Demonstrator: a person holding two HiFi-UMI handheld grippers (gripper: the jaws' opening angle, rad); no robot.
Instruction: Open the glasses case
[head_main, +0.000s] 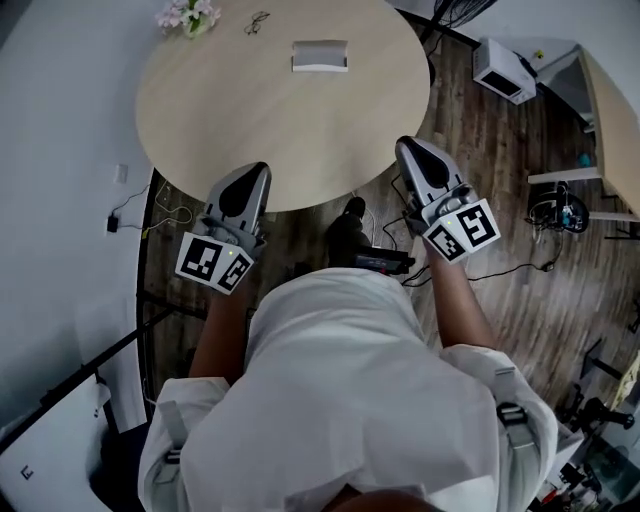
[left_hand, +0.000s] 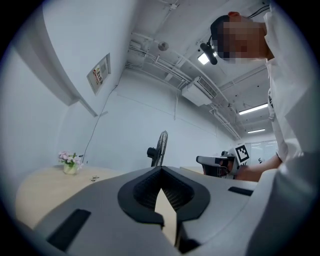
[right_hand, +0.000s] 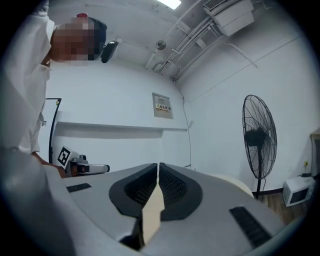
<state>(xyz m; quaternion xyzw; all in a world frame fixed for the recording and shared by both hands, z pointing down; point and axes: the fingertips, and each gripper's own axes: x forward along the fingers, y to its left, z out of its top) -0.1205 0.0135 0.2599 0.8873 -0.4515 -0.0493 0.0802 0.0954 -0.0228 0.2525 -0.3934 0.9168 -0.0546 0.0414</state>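
The grey glasses case (head_main: 320, 55) lies closed on the far side of the round wooden table (head_main: 220, 110), seen only in the head view. My left gripper (head_main: 257, 170) hovers over the table's near edge, shut and holding nothing; in its own view the left gripper (left_hand: 161, 169) has its jaws meeting at the tip. My right gripper (head_main: 404, 144) is held at the table's near right edge, well short of the case. Seen in its own view, the right gripper (right_hand: 158, 164) is shut and empty too.
A pair of glasses (head_main: 257, 22) and a small pot of flowers (head_main: 190, 15) sit at the table's far left. A standing fan (right_hand: 259, 137) and a white microwave (head_main: 503, 70) are on the floor to the right. Cables and a black box (head_main: 380, 262) lie under the table's near edge.
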